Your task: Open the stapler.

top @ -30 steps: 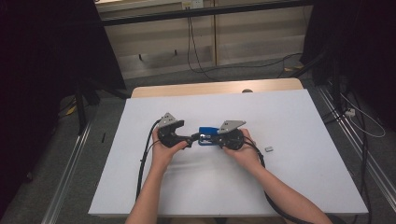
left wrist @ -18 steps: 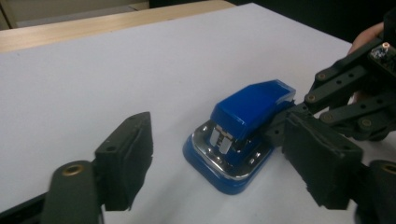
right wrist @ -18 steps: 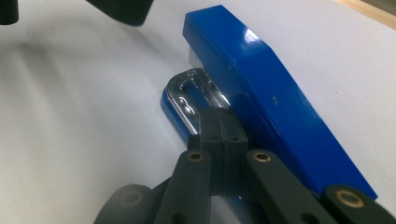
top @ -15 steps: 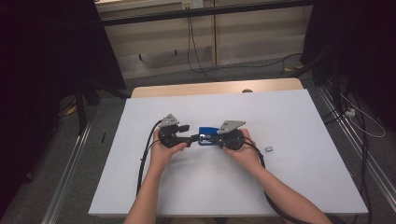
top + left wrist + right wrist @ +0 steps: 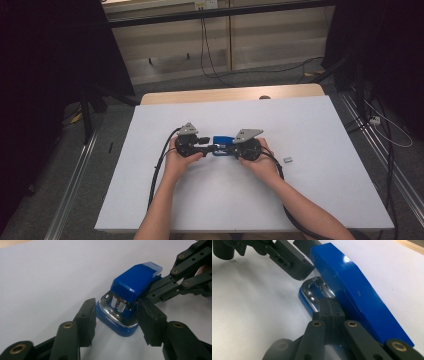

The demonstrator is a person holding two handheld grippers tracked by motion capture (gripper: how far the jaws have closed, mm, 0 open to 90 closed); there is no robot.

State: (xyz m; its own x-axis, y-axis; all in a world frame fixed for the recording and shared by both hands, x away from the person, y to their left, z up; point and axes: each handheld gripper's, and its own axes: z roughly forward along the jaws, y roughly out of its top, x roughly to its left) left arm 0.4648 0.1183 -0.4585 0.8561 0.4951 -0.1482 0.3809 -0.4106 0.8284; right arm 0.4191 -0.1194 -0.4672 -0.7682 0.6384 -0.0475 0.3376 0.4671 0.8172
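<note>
On the smooth white bench (image 5: 310,130), the left claw (image 5: 116,315) is straddling, jaws apart, a glossy blue stapler (image 5: 130,296) while the right claw (image 5: 330,312) is pinching its chrome base.

The high view looks forward and down from above the person's side, far enough back to take in the whole table (image 5: 320,200). The left gripper view sits low and close, facing the stapler's (image 5: 130,295) front end along the table. The right gripper view faces the opposite way, nearer still, along the stapler's side. All three views share the stapler and the table around it.
</note>
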